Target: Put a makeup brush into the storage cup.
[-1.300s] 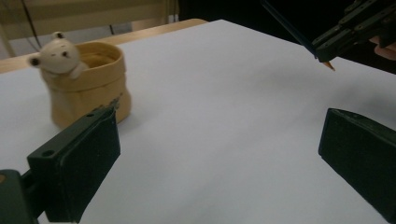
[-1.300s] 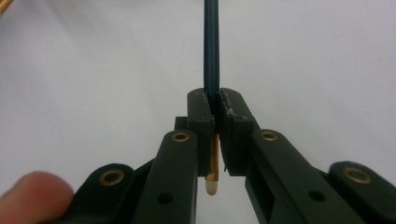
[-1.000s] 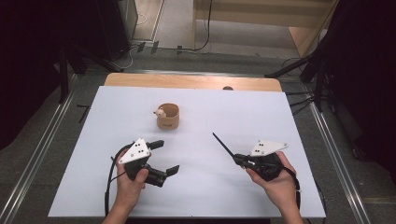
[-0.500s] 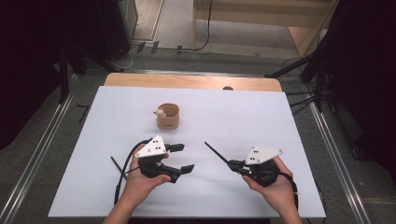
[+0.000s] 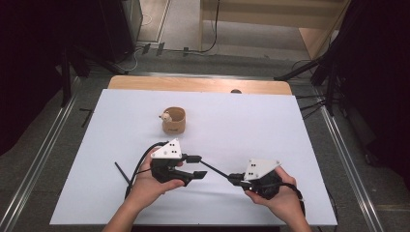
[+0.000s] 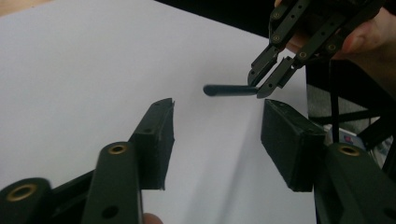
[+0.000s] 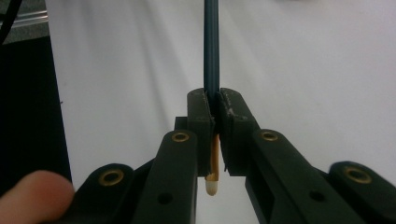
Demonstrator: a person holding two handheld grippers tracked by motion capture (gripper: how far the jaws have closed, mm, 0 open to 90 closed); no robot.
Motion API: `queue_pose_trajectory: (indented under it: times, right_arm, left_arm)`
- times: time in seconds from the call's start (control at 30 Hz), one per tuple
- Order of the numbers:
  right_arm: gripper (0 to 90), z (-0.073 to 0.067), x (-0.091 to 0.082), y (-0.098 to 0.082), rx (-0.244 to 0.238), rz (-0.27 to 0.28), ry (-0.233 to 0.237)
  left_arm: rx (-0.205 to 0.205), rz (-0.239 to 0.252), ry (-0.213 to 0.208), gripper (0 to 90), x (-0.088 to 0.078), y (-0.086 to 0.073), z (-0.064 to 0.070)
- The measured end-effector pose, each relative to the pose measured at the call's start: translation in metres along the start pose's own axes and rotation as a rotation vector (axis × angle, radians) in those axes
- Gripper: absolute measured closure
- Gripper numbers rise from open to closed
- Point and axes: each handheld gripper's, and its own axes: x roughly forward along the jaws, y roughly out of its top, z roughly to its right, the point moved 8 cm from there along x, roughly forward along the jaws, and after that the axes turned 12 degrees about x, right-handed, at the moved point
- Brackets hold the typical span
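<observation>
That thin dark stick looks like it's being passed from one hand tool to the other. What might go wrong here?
1. The right gripper pinches the pencil near its eraser end, so the long free part may swing or pivot.
2. The left gripper is open with the pencil's tip just ahead of its fingers; closing too early may miss it.
3. A dropped pencil may roll on the white table.

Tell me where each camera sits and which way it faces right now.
High view: above the person's side, looking forward and down on the white table; both hands, left gripper, right gripper.
Left gripper view: on the left gripper, its jaws open, facing the right gripper.
Right gripper view: along the right gripper, clamped on a dark pencil.
All three views share the pencil.
</observation>
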Motion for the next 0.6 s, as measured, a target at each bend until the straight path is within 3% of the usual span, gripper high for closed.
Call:
queue_pose_trajectory:
  times: [0.37,0.6]
  right_arm:
    - [85.5,-0.0080,0.0041,0.0006,-0.053,-0.015,0.017]
    - [85.5,-0.0097,0.0033,0.0010,-0.069,-0.015,0.020]
  left_arm:
    - [-0.015,0.015,-0.099,60.7,0.0022,0.0020,0.0052]
    - [-0.017,0.002,-0.135,68.2,0.0045,0.0008,0.0088]
